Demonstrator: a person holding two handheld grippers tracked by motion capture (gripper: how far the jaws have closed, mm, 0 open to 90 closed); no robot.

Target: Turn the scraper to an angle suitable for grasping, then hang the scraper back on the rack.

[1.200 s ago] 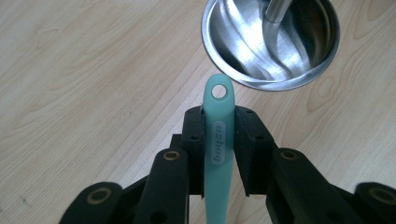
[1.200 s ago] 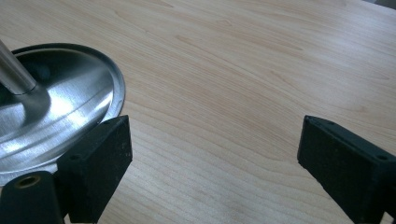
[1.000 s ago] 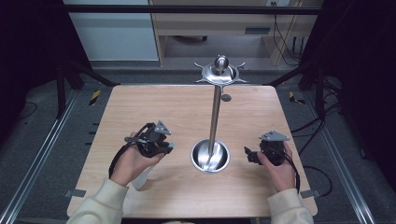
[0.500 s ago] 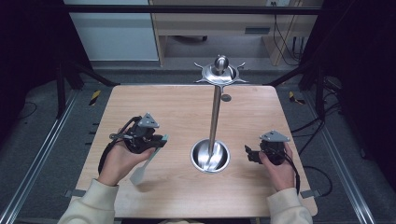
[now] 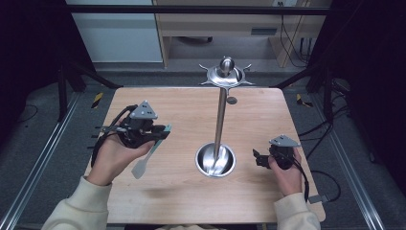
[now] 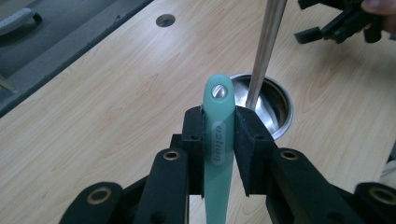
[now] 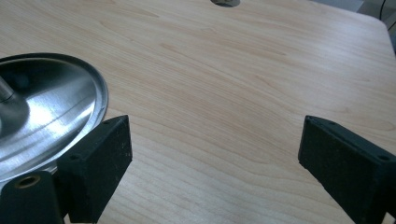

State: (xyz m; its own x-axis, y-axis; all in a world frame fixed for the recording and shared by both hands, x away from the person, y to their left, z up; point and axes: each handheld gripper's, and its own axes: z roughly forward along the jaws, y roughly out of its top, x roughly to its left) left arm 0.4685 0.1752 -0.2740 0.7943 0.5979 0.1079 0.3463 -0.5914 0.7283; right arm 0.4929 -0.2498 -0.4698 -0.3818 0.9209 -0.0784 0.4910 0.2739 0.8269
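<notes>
Gripping a teal spatula (image 6: 218, 140) by its handle, left gripper (image 6: 219, 140), both black jaws pressed against the handle's flat sides just below the hanging hole at its tip. Seen from the high view, same left gripper (image 5: 165, 132) raised above the left half of the wooden table (image 5: 182, 201), held in a hand with a cream sleeve, spatula (image 5: 149, 154) slanting down toward the person, its pale blade hanging lowest over the wood. Cannot tell whether the blade touches the table.

Resting low at the right, right gripper (image 5: 256, 158), held in the other hand, jaws spread wide with nothing between them. In the right gripper view, 2 black pads (image 7: 100, 163) well apart, bare wood between, right gripper (image 7: 215, 163) aimed across the tabletop beside the dish.

Standing between the 2 grippers, nearer the right one, a steel rack (image 5: 219, 120): a round, shallow, shiny base dish (image 5: 215, 160), holding nothing but the foot of an upright pole (image 5: 220, 115). Same base dish (image 6: 275, 105) just beyond the spatula's tip in the left gripper view, pole (image 6: 266, 46) rising out of it.

Topping the pole, farther off, a round crown with short hooks (image 5: 225, 75), nothing hung on them. Beyond, a small round hole (image 5: 231, 100) near the table's far edge.
</notes>
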